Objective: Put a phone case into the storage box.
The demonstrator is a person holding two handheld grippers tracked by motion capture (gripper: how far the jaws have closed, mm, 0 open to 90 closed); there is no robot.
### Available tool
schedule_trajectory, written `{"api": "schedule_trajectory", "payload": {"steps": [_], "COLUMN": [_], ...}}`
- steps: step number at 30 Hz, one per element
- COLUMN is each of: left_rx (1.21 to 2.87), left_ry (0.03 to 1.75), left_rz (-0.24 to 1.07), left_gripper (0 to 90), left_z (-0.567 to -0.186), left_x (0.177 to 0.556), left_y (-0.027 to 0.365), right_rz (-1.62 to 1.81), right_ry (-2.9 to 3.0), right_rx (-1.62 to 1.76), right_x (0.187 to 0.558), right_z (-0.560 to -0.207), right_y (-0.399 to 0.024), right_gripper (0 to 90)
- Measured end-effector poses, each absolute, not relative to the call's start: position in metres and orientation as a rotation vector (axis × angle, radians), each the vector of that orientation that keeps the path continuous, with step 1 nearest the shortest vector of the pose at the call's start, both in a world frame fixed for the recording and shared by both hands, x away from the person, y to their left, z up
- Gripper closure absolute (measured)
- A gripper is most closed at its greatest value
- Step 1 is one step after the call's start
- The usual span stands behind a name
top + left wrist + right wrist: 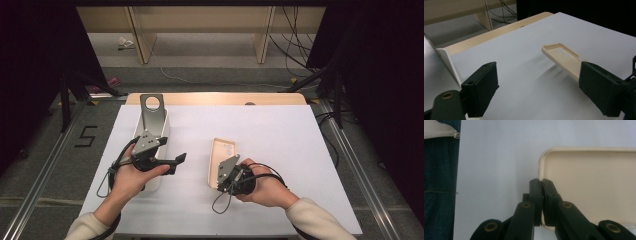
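The white worktop (280, 150) fills the middle of the high view, with a strip of pale wood showing along its far edge. At its left side stands a long white bin (162, 131); its near end is hidden behind the left hand (131, 176) and the left gripper (176, 164), and a grey metal bracket with a round hole (152, 111) rises from its far end. What lies inside the bin cannot be made out.

Right of centre lies a beige phone case (221, 152), hollow side up, long axis running away from the person. Its near end is covered in the high view by the right gripper (224, 182) and that gripper's grey three-cornered plate. In the right gripper view the fingers (536, 192) are pressed together on the case's rim near a rounded corner, one finger inside the rim and one outside; the case runs off the right edge of that view. Whether the case rests flat or is tipped up is hard to say, though a shadow lies beneath it in the left gripper view.

The left gripper's fingers (484, 87) stand wide apart, nothing between them but bare worktop, and they point toward the case, which lies well apart from them; one finger cuts off the case's near end.
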State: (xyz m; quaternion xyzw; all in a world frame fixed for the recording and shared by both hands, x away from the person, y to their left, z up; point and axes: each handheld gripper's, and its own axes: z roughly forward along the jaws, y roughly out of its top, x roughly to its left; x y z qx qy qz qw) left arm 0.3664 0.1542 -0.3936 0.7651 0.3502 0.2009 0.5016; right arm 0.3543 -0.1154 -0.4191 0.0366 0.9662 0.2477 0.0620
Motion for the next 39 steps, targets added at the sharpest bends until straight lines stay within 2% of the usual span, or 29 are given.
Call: {"api": "schedule_trajectory", "payload": {"steps": [20, 39], "left_rx": [1.855, 1.874], "left_ry": [0.84, 0.804], "left_rz": [0.479, 0.444], "left_gripper": [15.6, 16.0], "left_z": [-0.396, -0.394], "left_x": [0.371, 0.375], "left_y": [0.148, 0.125], "right_rz": [0.82, 0.862], "right_ry": [2.891, 2.849], "right_rx": [0.144, 0.157], "right_x": [0.347, 0.338], "right_z": [-0.412, -0.41], "right_y": [-0.142, -0.16], "right_gripper": [88.0, 88.0]}}
